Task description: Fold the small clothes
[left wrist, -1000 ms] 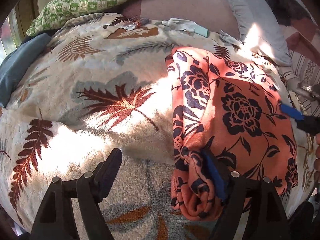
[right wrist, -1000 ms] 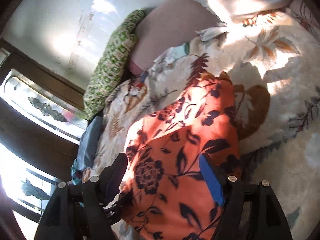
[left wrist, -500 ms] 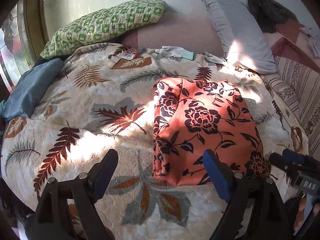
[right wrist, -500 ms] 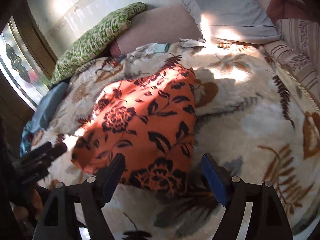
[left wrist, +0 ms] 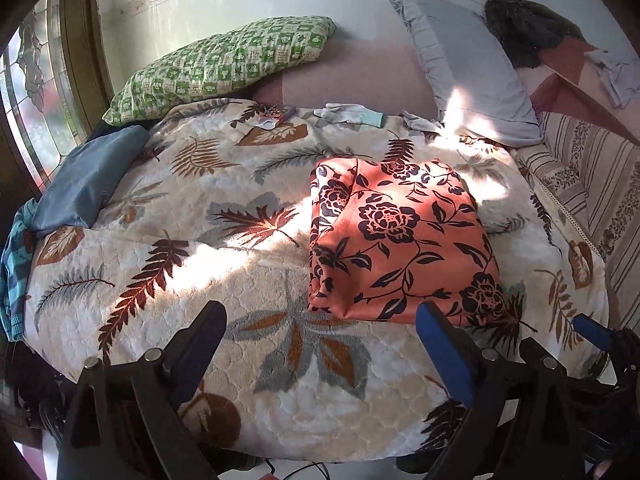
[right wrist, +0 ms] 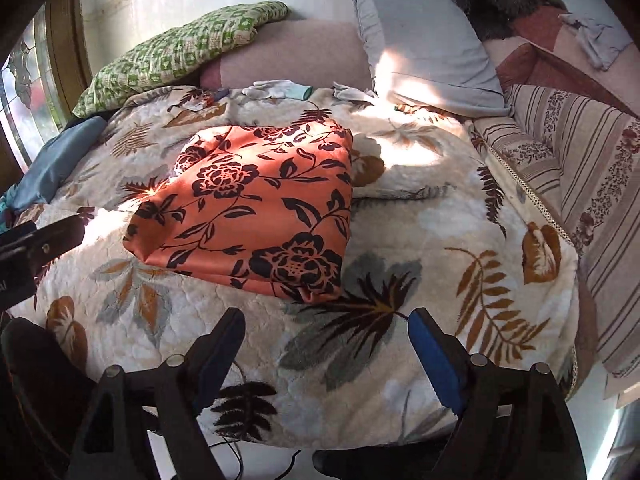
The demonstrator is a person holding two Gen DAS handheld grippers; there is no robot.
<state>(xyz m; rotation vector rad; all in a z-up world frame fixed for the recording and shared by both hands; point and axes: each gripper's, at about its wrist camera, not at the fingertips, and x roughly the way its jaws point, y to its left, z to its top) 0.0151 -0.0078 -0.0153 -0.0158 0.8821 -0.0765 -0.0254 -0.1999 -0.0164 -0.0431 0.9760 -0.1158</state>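
While both grippers hang above the near edge of a leaf-patterned blanket (left wrist: 168,216), a folded orange cloth with dark flowers (left wrist: 400,240) lies flat on the blanket's middle. The left gripper (left wrist: 320,344) and right gripper (right wrist: 326,340) each have jaws wide and opening, nothing between them. A green checked pillow (left wrist: 224,64) sits beyond the blanket's far edge.
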